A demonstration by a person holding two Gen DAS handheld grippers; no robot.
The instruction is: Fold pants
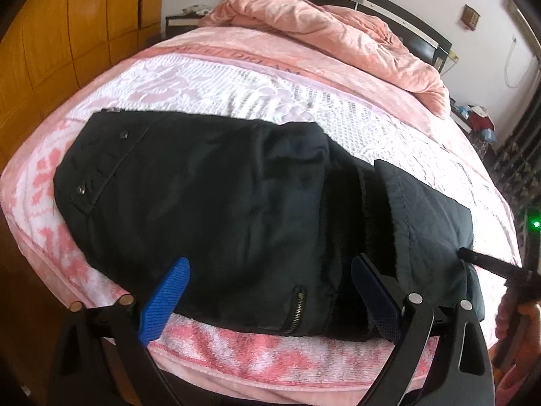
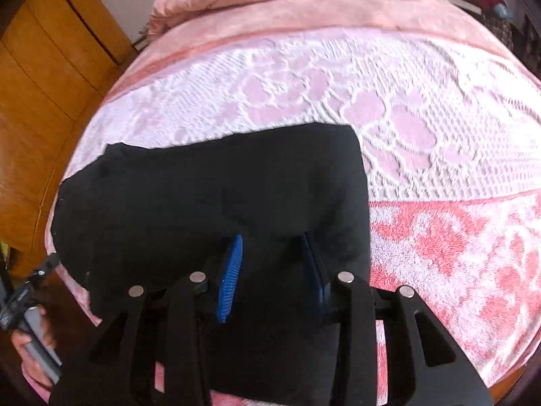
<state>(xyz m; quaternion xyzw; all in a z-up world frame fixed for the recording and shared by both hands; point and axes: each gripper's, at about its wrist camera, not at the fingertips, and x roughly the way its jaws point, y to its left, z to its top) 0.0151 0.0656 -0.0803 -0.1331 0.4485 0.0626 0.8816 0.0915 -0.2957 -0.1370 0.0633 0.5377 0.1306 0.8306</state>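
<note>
The black pants [image 1: 216, 203] are laid folded across the pink bed [image 1: 257, 77], near its front edge. The left gripper [image 1: 267, 291] is held wide open above them, nothing gripped. The right gripper [image 2: 274, 270] is partly open over the cloth, pads [image 2: 231, 270] apart, nothing clamped

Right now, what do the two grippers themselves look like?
Both match. The left gripper and right gripper have black linkage arms with slotted cut-outs, joined by round silver pins. Each finger carries a ribbed blue pad. The left view's edge shows the other tool's black frame and a green light. No sleeve is visible.
</note>
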